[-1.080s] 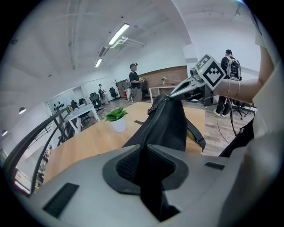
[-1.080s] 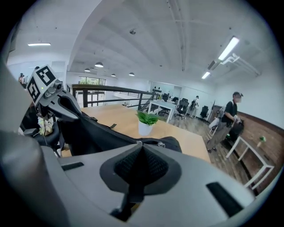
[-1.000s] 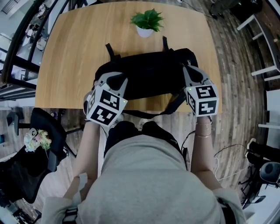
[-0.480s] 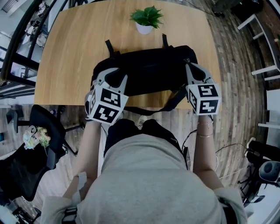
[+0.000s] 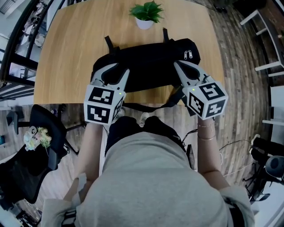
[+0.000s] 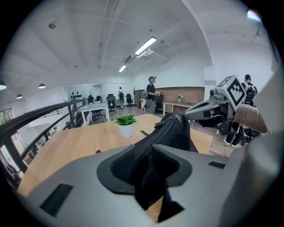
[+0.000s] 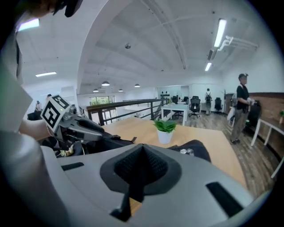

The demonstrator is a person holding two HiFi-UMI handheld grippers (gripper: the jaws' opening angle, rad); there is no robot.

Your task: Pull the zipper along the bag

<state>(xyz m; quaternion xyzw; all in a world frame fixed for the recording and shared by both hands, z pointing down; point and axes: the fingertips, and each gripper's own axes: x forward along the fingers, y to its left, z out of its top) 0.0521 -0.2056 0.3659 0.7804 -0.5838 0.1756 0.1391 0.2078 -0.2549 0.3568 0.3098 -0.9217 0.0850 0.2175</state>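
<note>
A black bag [image 5: 151, 66] lies lengthwise on the wooden table [image 5: 66, 53]. Its two silver zipper pulls [image 5: 188, 54] sit at its right end and show small in the right gripper view [image 7: 187, 152]. My left gripper [image 5: 110, 73] is at the bag's left end. Its jaws have just been opening and stand apart, with the bag's end [image 6: 171, 131] between the pads. My right gripper [image 5: 176, 65] is over the bag's right part, left of the pulls. Its pads [image 7: 142, 166] meet, and nothing shows between them. What the tips touch is hidden.
A potted plant [image 5: 146, 13] stands behind the bag. The bag's strap [image 5: 151, 107] hangs over the table's near edge by the person's legs. An office chair [image 5: 40, 133] is on the floor at the left. White furniture frames [image 5: 266, 44] stand at the right.
The left gripper's fingers have spread apart and the gripper has rolled. The right gripper has moved left along the bag, leaving the zipper pulls uncovered at the right end.
</note>
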